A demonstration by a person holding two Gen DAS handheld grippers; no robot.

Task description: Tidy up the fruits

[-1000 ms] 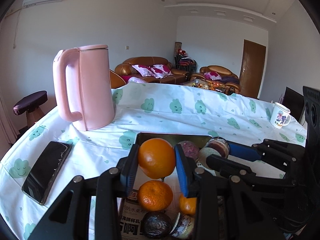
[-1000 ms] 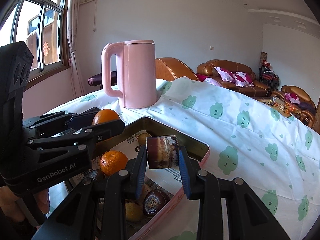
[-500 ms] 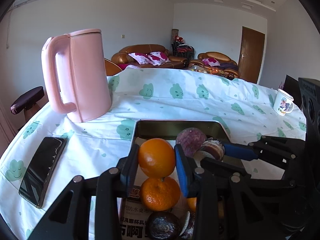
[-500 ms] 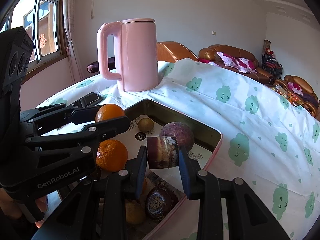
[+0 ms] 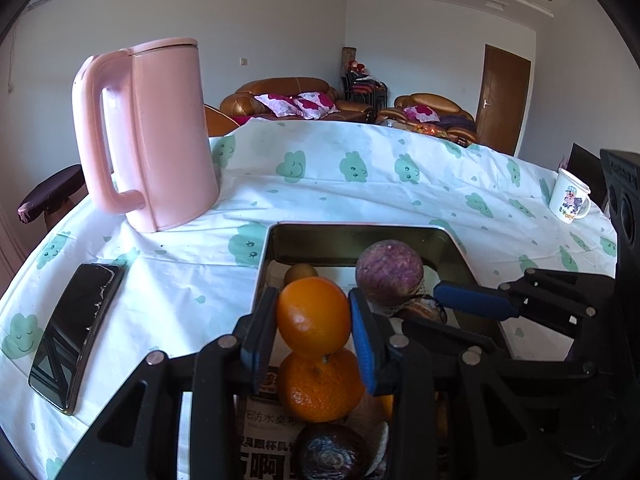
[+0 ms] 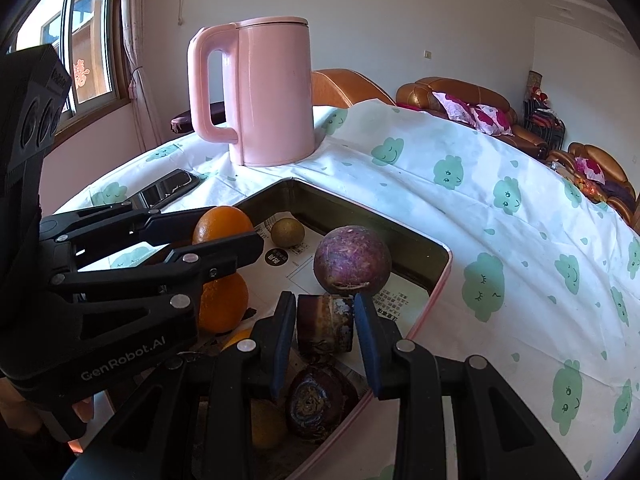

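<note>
On the table, a pink kettle [image 5: 160, 136] stands left of a metal tray [image 5: 360, 236]. Over the tray, the left hand-held gripper [image 5: 314, 322] clamps an orange [image 5: 313, 316]; the right hand-held gripper [image 6: 325, 322] clamps a brown cut fruit piece [image 6: 325, 322], beside a purple round fruit [image 6: 352, 258].

Pale walls enclose a sunlit room. Brown leather sofas [image 5: 288, 98] with red-patterned cushions stand behind the cloth-covered surface [image 5: 360, 184]; right of the sofas is a wooden door [image 5: 505, 92], and a window [image 6: 80, 60] lies far left.

Both held fruits lower over tray [image 5: 454, 236]
</note>
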